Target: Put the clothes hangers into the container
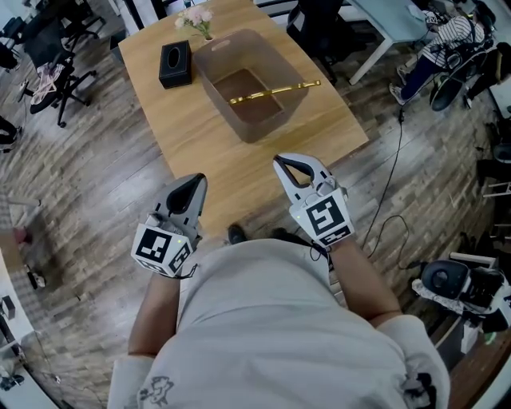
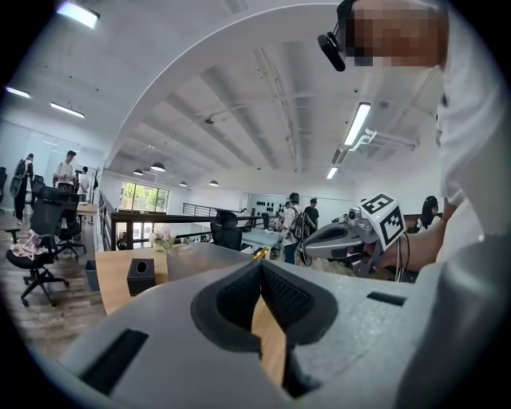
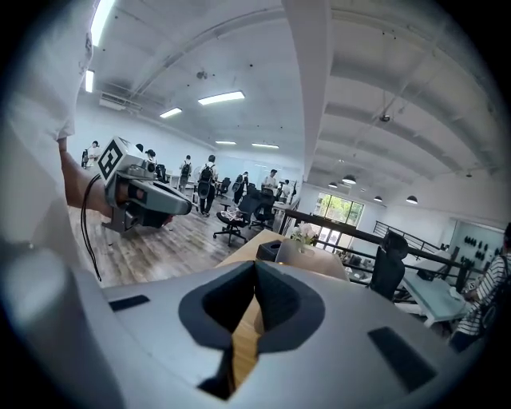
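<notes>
Your left gripper (image 1: pixel 194 185) and right gripper (image 1: pixel 289 164) each have their jaws closed together with nothing between them. You hold them side by side at the near edge of the table (image 1: pixel 200 152), close to your body. The gold clothes hanger (image 1: pixel 271 93) lies slanted in the container (image 1: pixel 281 64), one end poking over its right rim, well ahead of both tips.

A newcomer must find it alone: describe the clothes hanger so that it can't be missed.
Find the light wooden table ahead of the person. On it stands a translucent grey container, beside a black box and a small bunch of flowers. The hanger lies in that container, one end poking over its rim: the only thin, shiny gold thing there.
</notes>
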Demonstrator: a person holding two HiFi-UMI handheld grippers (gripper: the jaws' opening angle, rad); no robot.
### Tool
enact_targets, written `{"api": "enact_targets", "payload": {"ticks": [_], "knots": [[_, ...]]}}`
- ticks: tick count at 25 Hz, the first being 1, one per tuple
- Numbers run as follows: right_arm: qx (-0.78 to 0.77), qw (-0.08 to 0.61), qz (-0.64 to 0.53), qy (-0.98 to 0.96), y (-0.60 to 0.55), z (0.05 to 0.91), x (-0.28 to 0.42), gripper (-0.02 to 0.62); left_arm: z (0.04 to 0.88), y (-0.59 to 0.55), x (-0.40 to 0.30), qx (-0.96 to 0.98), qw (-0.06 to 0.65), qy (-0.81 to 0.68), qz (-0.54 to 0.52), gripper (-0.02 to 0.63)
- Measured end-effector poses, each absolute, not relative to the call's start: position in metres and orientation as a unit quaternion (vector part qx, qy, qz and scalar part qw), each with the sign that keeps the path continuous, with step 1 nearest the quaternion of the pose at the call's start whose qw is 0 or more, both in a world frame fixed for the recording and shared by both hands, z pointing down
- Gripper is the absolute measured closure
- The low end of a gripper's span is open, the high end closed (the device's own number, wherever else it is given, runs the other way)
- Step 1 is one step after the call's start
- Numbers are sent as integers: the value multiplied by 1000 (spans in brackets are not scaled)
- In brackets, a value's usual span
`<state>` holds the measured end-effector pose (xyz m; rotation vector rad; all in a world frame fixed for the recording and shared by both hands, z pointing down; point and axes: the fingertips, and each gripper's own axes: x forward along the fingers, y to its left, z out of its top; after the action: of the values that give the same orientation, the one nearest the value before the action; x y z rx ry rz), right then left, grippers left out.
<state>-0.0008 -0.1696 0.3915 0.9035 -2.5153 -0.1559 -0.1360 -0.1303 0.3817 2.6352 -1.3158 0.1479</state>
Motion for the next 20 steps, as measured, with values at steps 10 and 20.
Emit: {"api": "enact_targets", "payload": {"ticks": [10, 20], "knots": [[313, 217, -46, -924, -156, 389, 71, 589, 381, -122, -59, 885, 104, -449, 59, 600], [289, 192, -47, -937, -136, 382, 117, 589, 383, -96, -9, 874, 102, -469, 73, 600]]}}
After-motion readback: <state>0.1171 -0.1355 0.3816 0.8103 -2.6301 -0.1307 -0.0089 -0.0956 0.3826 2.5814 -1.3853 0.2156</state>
